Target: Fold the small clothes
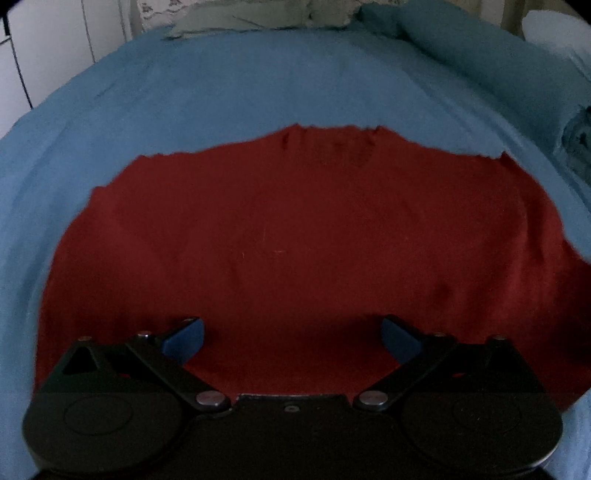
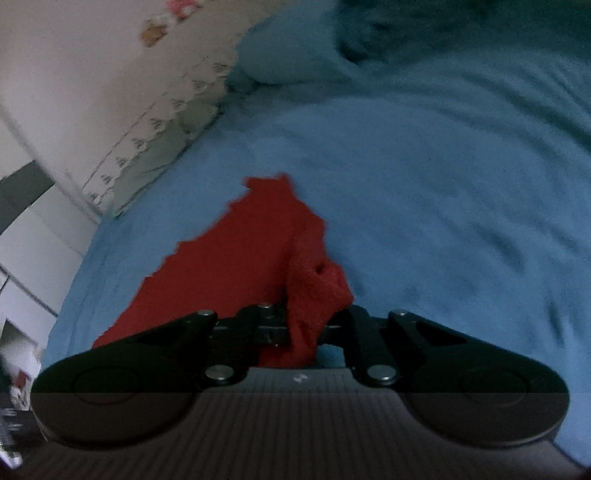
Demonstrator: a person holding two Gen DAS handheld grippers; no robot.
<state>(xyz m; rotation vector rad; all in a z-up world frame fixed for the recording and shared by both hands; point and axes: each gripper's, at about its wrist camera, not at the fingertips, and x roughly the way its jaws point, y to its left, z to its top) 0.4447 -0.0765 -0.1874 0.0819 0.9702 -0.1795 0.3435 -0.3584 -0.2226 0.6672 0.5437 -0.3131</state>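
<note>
A dark red garment lies spread flat on the blue bed cover. My left gripper is open, its blue pads wide apart just above the garment's near part, holding nothing. In the right wrist view the same red garment stretches away to the left. My right gripper is shut on a bunched edge of the red cloth, which is lifted and folds up between the jaws.
A blue pillow or rolled blanket lies at the far right of the bed. A pale patterned cloth lies at the bed's far edge. White wall and cupboard stand beside the bed.
</note>
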